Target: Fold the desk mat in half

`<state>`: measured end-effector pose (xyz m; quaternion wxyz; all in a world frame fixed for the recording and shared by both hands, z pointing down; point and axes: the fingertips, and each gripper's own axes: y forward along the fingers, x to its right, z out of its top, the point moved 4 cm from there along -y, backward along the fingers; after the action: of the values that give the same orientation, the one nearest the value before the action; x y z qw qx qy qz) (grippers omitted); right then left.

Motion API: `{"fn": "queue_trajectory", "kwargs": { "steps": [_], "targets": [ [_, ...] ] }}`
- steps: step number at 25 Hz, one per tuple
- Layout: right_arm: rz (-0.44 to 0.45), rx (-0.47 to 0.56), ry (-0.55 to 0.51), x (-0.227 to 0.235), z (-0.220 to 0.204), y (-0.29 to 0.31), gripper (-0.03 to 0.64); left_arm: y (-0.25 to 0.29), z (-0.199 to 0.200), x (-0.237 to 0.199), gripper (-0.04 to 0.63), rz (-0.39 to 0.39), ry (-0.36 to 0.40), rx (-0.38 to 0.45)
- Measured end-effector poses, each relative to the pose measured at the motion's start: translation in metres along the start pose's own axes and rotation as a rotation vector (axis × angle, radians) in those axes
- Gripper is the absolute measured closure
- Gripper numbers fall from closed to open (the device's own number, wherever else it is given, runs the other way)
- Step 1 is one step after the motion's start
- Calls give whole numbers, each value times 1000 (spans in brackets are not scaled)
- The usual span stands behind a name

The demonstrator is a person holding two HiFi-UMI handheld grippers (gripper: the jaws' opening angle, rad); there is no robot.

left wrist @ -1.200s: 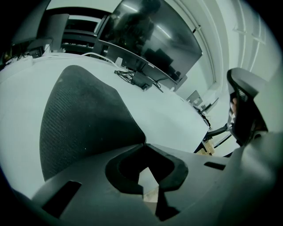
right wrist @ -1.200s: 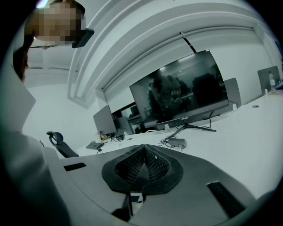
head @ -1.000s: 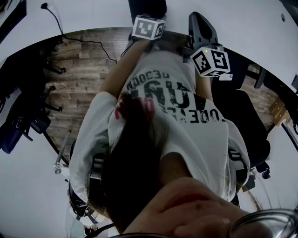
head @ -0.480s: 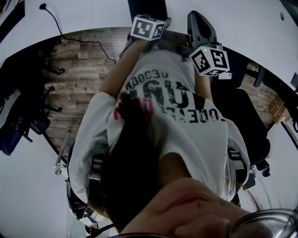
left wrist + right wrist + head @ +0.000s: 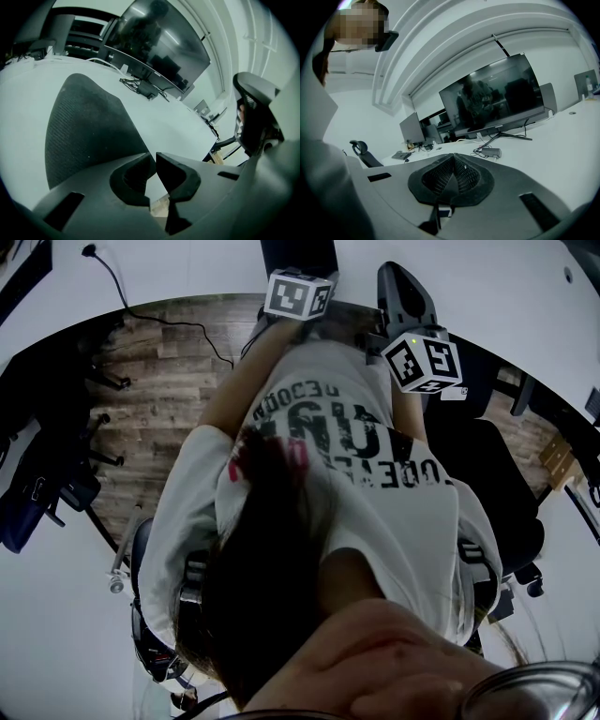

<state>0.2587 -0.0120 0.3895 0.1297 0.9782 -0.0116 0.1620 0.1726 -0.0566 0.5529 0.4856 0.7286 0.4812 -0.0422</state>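
The dark, textured desk mat (image 5: 86, 129) lies flat on the white table (image 5: 178, 122), to the left of and beyond my left gripper (image 5: 155, 157). The left jaws have just been closing and now stand a narrow slit apart with nothing between them; pale table shows through the gap. My right gripper (image 5: 453, 159) is shut on nothing and points level across the table. In the head view only the grippers' marker cubes show, the left cube (image 5: 298, 294) and the right cube (image 5: 424, 360); the jaws are hidden. A dark end of the mat (image 5: 298, 253) shows above the left cube.
A large dark monitor (image 5: 497, 101) stands at the back of the table with a small box and cables (image 5: 490, 152) before it. An office chair (image 5: 255, 110) stands to the right. The person's body (image 5: 328, 521) fills the head view over the wooden floor (image 5: 159, 399).
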Motion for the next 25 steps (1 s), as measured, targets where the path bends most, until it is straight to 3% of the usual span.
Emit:
{"fn": "queue_trajectory", "kwargs": {
  "steps": [4,18,25],
  "targets": [
    [3,-2,1,0,-1,-1,618,-6,3,-3,589,38,-5,33],
    [28,-5,-10,-7,-1,-1,618,-20,13,-4,594,78,16,106],
    [39,-5,-18,-12,-2,-3,618,-33,25,-4,594,109,66,173]
  ]
}}
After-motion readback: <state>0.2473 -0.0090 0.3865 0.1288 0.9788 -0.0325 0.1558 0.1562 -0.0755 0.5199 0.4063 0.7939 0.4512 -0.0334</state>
